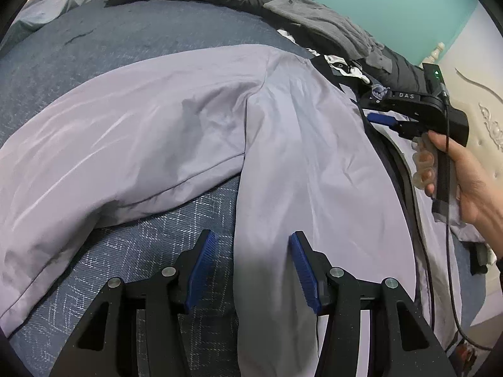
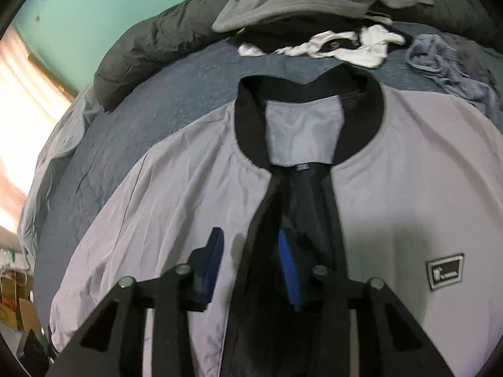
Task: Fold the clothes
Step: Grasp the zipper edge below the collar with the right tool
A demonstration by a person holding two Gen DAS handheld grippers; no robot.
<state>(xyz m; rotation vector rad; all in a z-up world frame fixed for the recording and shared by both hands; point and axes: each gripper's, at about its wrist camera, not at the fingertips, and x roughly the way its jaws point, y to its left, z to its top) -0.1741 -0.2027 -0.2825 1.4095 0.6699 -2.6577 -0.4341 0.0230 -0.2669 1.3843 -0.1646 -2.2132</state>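
A light grey zip jacket [image 2: 176, 188] with a black collar [image 2: 248, 119] lies face up on the bed, its front unzipped. My right gripper [image 2: 251, 257] hovers low over the open front. The black zipper edge of one front panel runs between its blue pads [image 2: 290, 270], which stand apart from it. In the left wrist view the jacket's sleeve [image 1: 110, 144] stretches out to the left. My left gripper [image 1: 251, 260] is open over the jacket's side edge, with the fabric's border between its fingers. A hand [image 1: 465, 172] holds the right gripper at the far right.
The bed has a dark blue patterned cover [image 1: 94, 56]. At its far side lie a dark grey duvet [image 2: 151, 40], a grey garment [image 2: 283, 0], a white garment [image 2: 361, 47] and a blue-grey cloth [image 2: 440, 59]. A pale padded headboard [image 1: 484, 119] stands on the right.
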